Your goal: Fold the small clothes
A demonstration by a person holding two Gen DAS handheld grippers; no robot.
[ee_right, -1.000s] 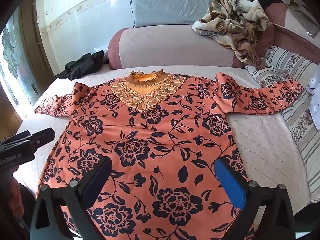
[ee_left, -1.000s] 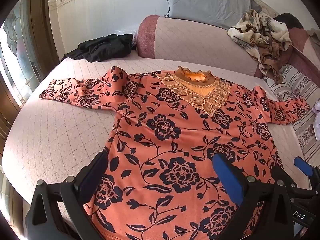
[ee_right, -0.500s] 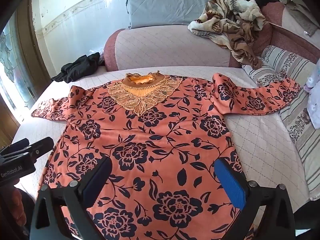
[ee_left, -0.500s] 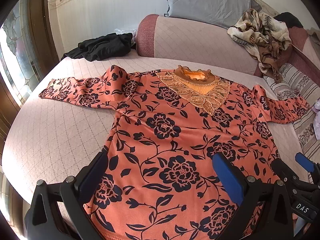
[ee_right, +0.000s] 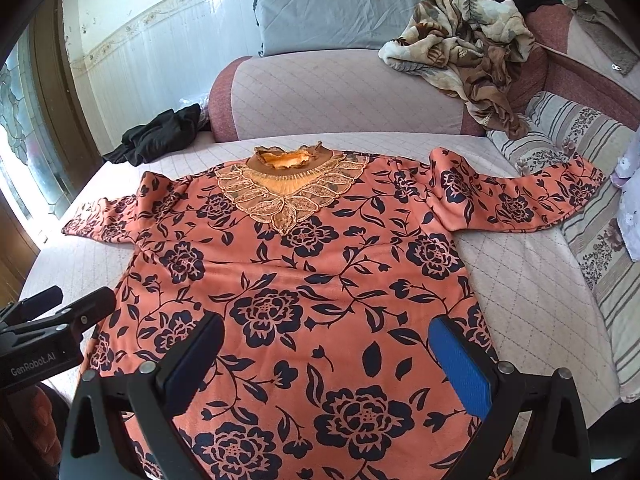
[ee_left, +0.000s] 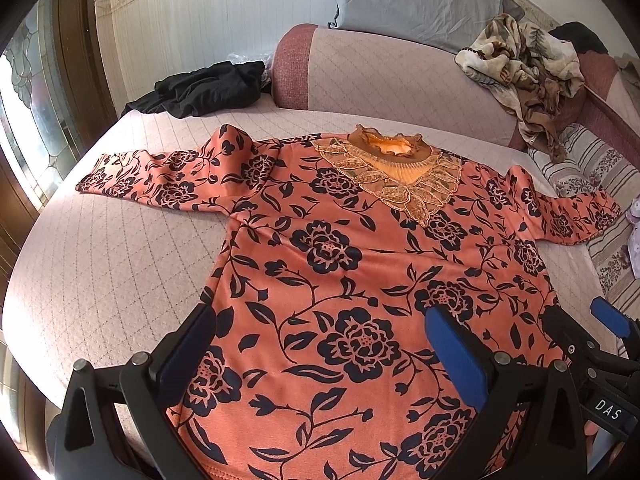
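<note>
Orange floral top (ee_left: 340, 280) spread flat, "DAS" on right claw (ee_left: 580, 332), "GenRobot.AI" on left claw (ee_right: 60, 304)

1. A pale pink quilted bedspread (ee_left: 100, 264) covered the bed.
2. A long pink bolster with maroon ends (ee_right: 344, 96) lay along the head, a grey pillow (ee_right: 340, 8) propped behind it.
3. The white panelled wall (ee_left: 200, 32) carried a patterned border strip.
4. Daylight came through a leaded glass window in a dark wooden frame (ee_left: 28, 92) at the left.
</note>
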